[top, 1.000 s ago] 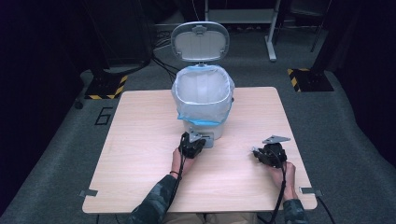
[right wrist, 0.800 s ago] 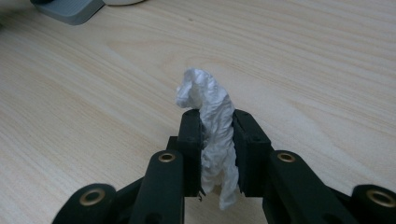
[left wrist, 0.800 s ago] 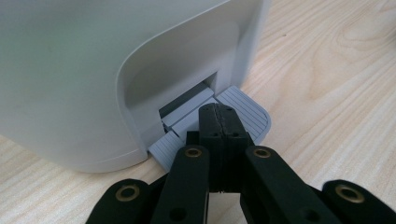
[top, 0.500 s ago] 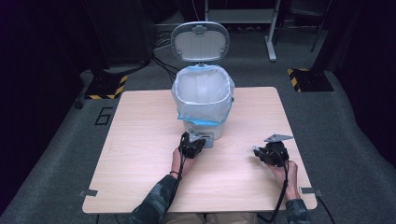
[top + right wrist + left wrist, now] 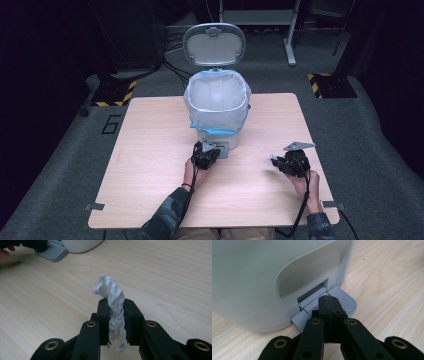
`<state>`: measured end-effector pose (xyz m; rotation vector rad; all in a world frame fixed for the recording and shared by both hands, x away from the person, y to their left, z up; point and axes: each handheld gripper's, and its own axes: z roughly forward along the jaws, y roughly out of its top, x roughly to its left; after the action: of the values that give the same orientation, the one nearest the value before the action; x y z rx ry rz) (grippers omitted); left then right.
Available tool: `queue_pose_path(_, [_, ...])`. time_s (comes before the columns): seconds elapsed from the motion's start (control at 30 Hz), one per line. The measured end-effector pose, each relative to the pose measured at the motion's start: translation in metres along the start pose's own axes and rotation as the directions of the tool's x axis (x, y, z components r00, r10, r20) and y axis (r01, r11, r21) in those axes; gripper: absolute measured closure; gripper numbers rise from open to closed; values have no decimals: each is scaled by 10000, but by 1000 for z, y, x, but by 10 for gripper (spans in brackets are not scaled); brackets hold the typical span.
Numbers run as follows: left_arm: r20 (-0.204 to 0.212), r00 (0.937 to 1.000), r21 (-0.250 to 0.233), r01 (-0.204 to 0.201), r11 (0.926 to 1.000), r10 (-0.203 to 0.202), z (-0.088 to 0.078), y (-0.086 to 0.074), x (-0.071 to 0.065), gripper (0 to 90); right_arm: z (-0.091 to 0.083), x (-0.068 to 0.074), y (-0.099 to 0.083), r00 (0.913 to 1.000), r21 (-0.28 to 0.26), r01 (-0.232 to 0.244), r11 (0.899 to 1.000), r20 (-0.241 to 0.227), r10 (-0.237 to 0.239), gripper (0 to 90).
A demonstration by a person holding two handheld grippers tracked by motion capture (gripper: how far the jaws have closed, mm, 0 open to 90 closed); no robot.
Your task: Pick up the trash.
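A white pedal bin (image 5: 216,107) lined with a white bag stands mid-table, its lid (image 5: 214,45) raised upright. My left gripper (image 5: 209,149) is at the bin's foot. In the left gripper view its jaws (image 5: 329,300) are shut together with nothing between them, and their tips rest on the grey ribbed pedal (image 5: 343,301). My right gripper (image 5: 276,160) hovers low over the table to the right of the bin. It is shut on a crumpled white tissue (image 5: 110,287), which sticks up past the fingertips (image 5: 116,303).
The light wood table (image 5: 150,165) has bare surface left of the bin and in front of both hands. The bin's base (image 5: 80,245) and pedal (image 5: 53,252) show at the top left of the right gripper view. Dark floor and stands surround the table.
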<state>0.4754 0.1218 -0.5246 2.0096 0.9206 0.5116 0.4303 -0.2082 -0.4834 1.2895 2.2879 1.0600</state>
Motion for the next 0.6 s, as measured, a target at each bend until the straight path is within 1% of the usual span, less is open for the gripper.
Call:
queue_pose_path(0.3, [23, 10000, 4, 63, 10000, -63, 0, 0, 1, 899, -8, 3, 11, 9998, -80, 130, 9999, -178, -131, 769])
queue_pose_path(0.33, [24, 10000, 3, 64, 10000, -64, 0, 0, 1, 899, -10, 4, 15, 9996, -117, 193, 9997, -216, -196, 769])
queue_pose_path(0.47, [46, 10000, 3, 69, 10000, -69, 0, 0, 1, 899, -12, 6, 20, 9990, -153, 284, 9995, -331, -289, 771])
queue_pose_path(0.5, [46, 10000, 3, 69, 10000, -69, 0, 0, 1, 899, -13, 6, 21, 9991, -148, 174, 9997, -390, -179, 772])
queue_pose_path(0.6, [38, 10000, -1, 71, 10000, -71, 0, 0, 1, 900, -14, 7, 23, 9986, -185, 216, 9996, -473, -224, 773])
